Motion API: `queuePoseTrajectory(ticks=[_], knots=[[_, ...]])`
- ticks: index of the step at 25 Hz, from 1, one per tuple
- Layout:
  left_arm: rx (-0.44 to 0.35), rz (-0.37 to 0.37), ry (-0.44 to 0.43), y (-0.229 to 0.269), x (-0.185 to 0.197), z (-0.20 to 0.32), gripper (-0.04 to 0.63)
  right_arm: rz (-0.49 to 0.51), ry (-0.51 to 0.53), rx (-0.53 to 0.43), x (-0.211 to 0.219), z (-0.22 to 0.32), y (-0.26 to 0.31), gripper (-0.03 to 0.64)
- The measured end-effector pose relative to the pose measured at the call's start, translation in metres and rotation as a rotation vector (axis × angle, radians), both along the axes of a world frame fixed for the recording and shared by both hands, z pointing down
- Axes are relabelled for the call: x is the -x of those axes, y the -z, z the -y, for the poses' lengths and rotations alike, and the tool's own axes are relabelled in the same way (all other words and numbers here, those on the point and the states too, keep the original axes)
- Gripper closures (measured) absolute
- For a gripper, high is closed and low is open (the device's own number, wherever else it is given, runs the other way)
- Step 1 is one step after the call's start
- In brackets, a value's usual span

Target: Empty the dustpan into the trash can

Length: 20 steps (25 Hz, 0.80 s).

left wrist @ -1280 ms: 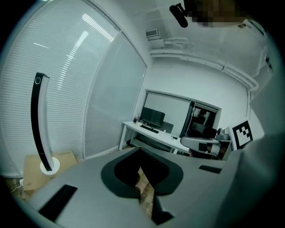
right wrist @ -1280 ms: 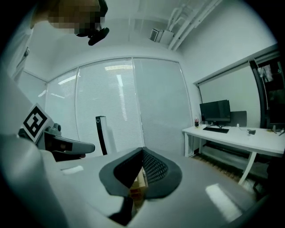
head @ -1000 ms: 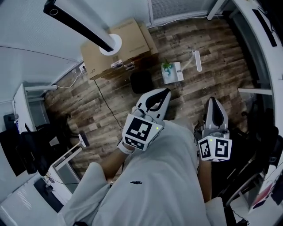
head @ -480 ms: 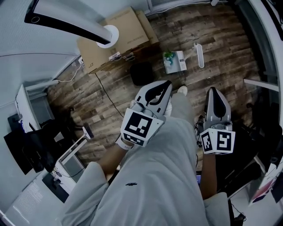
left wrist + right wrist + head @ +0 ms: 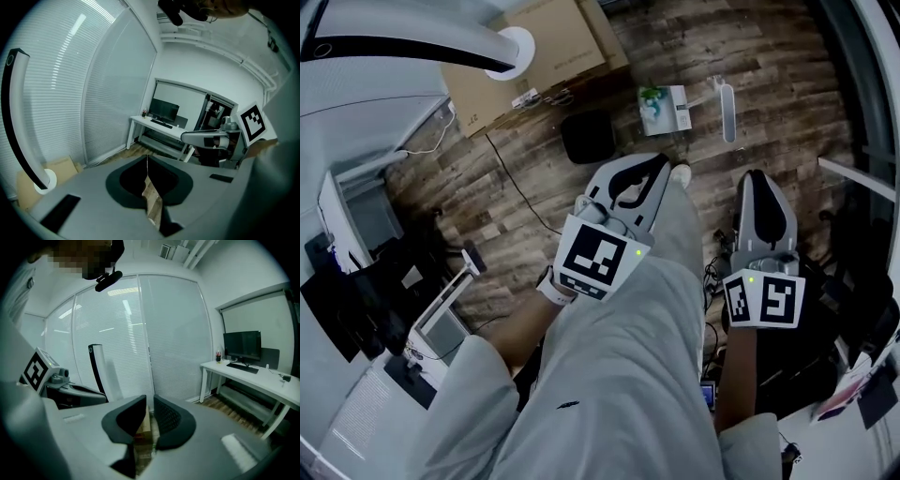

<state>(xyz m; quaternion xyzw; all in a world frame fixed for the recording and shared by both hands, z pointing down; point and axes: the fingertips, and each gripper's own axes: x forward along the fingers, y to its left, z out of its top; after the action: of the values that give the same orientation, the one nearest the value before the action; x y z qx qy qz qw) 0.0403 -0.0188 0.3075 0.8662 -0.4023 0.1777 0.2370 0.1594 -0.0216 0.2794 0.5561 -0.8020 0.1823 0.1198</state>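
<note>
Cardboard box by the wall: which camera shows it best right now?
Head view: the cardboard box lies mostly in sight from above. The left gripper view catches only part at lower left; the right gripper view shows at most a brown sliver at bottom centre.

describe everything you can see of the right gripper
The right gripper has a pale grey shell, two black jaws and, at the rear, a cube of square markers with a small green light. It is held out beside the person's pale trouser leg, pointing forward and somewhat down over the wooden floor. Its jaws have just been opening: they stand a narrow gap apart, with nothing between them.
</note>
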Motion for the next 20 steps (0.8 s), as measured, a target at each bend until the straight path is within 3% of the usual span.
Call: queuePoseTrajectory(ticks=[1,13,16,20], knots=[[0.007,0.002,0.0,-0.007,-0.001,0.004,0.588,-0.004,0.005,0.008,0.0,0.004,-0.006,0.536],[0.053,0.025,-0.024,-0.065,-0.024,0.036,0.588,-0.048,0.011,0.108,-0.012,0.053,-0.079,0.479],[0.066,0.028,-0.024,-0.081,-0.027,0.042,0.588,-0.064,0.01,0.135,-0.013,0.061,-0.097,0.431],[0.088,0.037,-0.015,-0.098,-0.028,0.05,0.588,-0.087,0.011,0.152,-0.014,0.072,-0.118,0.43]])
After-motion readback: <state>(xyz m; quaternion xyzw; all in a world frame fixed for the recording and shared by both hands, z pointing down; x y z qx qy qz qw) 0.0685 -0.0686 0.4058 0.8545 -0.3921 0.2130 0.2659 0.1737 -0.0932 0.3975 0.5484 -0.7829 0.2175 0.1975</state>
